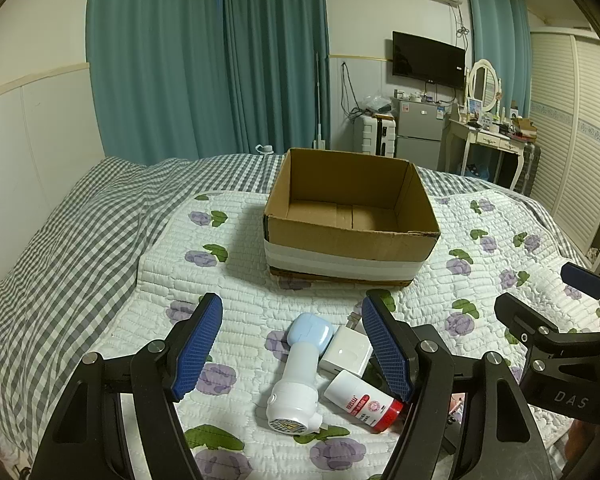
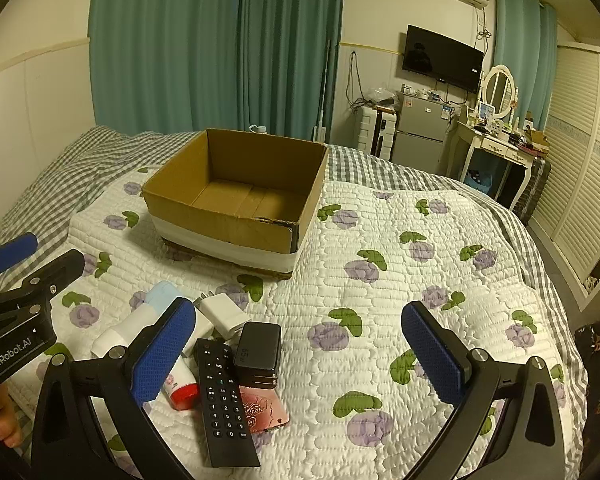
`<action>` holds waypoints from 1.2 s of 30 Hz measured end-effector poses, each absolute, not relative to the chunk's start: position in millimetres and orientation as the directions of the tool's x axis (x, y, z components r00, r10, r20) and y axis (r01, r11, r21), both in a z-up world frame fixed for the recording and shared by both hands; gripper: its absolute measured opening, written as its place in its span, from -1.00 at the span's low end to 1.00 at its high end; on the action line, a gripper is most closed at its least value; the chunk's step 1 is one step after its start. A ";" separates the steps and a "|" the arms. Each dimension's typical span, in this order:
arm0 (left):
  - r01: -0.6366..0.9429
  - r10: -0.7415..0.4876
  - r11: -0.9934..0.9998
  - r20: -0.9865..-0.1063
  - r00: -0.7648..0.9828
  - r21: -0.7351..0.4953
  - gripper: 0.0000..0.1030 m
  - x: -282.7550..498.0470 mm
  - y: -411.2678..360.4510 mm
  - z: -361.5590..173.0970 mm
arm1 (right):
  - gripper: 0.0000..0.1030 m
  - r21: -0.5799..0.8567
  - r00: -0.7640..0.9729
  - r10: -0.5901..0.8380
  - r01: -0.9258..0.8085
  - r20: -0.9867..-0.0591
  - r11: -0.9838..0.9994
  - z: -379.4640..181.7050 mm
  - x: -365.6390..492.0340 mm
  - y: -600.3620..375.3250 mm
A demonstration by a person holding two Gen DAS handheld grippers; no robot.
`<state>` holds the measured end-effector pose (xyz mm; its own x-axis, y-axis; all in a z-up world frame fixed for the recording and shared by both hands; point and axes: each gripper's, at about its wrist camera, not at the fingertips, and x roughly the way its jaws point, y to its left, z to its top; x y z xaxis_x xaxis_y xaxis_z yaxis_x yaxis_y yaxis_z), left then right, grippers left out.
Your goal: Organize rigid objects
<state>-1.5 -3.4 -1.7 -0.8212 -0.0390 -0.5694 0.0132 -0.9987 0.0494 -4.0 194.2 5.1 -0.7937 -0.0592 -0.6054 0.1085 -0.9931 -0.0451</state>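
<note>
An open, empty cardboard box [image 1: 352,216] [image 2: 236,200] stands on the bed. In the left wrist view my left gripper [image 1: 296,348] is open above a white and light-blue handheld device [image 1: 300,372], a white charger cube [image 1: 346,354] and a white bottle with a red cap [image 1: 364,402]. In the right wrist view my right gripper [image 2: 300,354] is open and empty above the quilt. A black remote [image 2: 224,400], a black charger block [image 2: 258,354], a pink card [image 2: 264,410] and a white charger [image 2: 224,314] lie by its left finger.
The floral quilt [image 2: 380,320] covers a grey checked bedspread [image 1: 80,220]. The right gripper shows at the right edge of the left wrist view [image 1: 552,320]. A fridge [image 1: 420,132], dressing table [image 1: 488,136] and wardrobe stand beyond the bed.
</note>
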 end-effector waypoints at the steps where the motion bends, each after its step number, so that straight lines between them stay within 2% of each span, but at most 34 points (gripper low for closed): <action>1: 0.014 -0.039 -0.999 -0.569 -0.821 0.049 0.46 -1.5 -3.3 -1.8 | 1.00 -0.045 -0.794 -0.060 0.109 -0.606 -0.993 5.0 -4.1 194.1; 36: 0.026 -0.051 -0.998 -0.570 -0.820 0.053 0.46 0.0 -5.5 -0.2 | 1.00 -0.045 -0.796 -0.063 0.112 -0.602 -0.993 9.0 -2.1 194.9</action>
<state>0.0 -5.5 -0.2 -0.8204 -0.0513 -0.5696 0.0257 -0.9983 0.0528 -2.1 194.9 9.0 -0.7963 -0.0630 -0.6017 0.1123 -0.9927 -0.0446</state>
